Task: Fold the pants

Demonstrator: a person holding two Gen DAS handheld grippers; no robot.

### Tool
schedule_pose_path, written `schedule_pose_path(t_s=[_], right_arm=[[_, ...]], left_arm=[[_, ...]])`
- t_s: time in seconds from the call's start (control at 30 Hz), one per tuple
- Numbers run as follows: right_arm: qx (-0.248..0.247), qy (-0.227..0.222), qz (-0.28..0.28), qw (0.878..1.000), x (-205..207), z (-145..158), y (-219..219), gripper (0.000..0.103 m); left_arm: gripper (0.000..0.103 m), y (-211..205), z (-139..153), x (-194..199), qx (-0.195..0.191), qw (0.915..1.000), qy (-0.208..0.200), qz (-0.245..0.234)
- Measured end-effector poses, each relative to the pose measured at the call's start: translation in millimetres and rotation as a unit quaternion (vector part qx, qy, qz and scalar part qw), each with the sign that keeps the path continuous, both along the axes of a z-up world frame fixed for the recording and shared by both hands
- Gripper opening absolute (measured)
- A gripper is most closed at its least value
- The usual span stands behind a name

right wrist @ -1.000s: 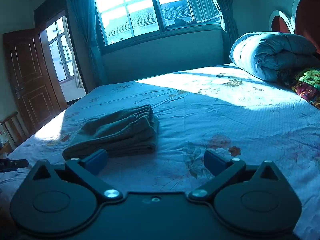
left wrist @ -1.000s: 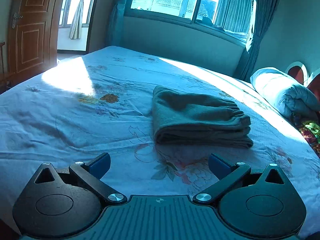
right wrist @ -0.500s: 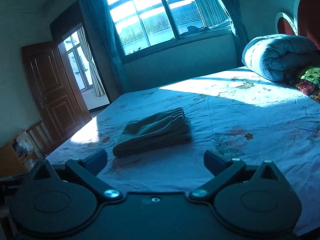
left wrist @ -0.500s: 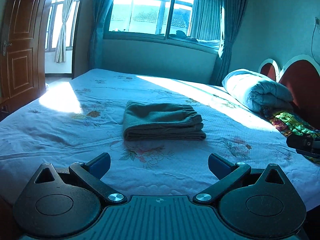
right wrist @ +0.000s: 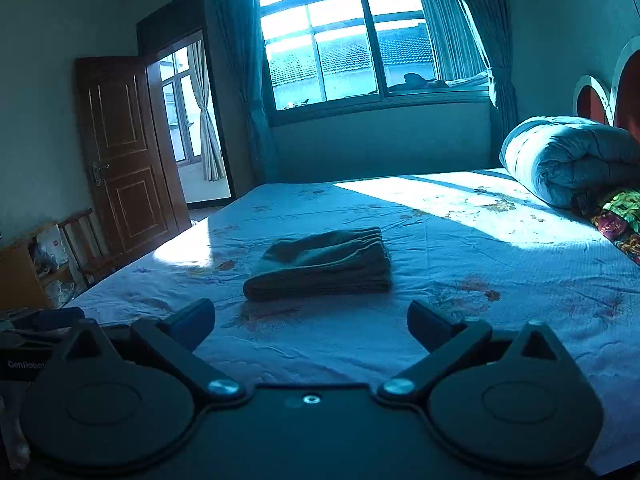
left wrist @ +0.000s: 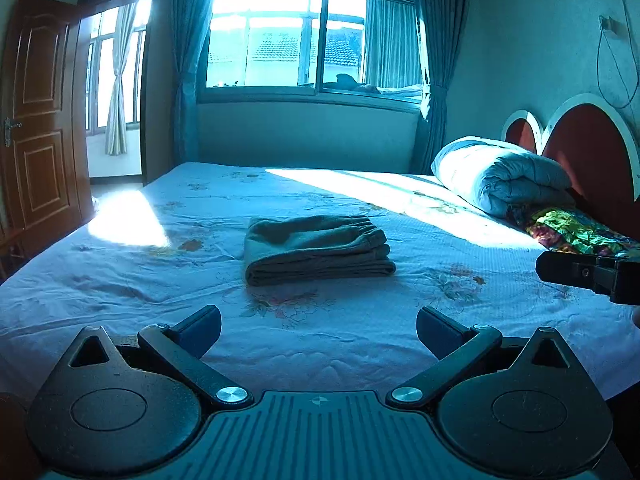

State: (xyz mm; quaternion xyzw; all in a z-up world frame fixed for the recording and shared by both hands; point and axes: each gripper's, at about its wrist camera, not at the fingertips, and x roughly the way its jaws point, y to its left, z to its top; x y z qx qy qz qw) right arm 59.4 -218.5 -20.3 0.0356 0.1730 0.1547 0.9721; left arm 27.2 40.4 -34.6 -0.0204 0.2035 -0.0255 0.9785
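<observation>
Hovering apart, both grippers' fingers (left wrist: 200, 326) spread wide.

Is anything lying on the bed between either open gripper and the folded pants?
Nothing visible. Only bare floral bedsheet separates the left gripper and the right gripper from the folded pants. The rolled quilt sits off by the headboard.

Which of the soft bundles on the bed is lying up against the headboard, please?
The pale rolled quilt, beside the red headboard. The dark folded pants lie mid-bed, apart from it, ahead of both open tools.
</observation>
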Motion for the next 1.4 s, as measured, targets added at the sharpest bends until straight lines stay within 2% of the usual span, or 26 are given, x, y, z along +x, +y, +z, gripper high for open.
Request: schedule_pose_path(t_s=[0.23, 0.43, 1.4], right_arm=[[-0.010, -0.016, 0.003, 1.000, -5, 3, 10, 0.097], [-0.011, -0.032, -0.007, 0.999, -10, 7, 8, 0.097], [-0.003, -0.034, -0.003, 0.999, -10, 11, 2, 0.097]], left_arm=[[0.103, 9, 13, -5, -0.016, 0.9995, -0.026, 0.007], [0.103, 11, 15, -8, -0.015, 0.9989, -0.043, 0.010], [0.103, 5, 11, -9, -0.002, 0.9986, -0.052, -0.010]])
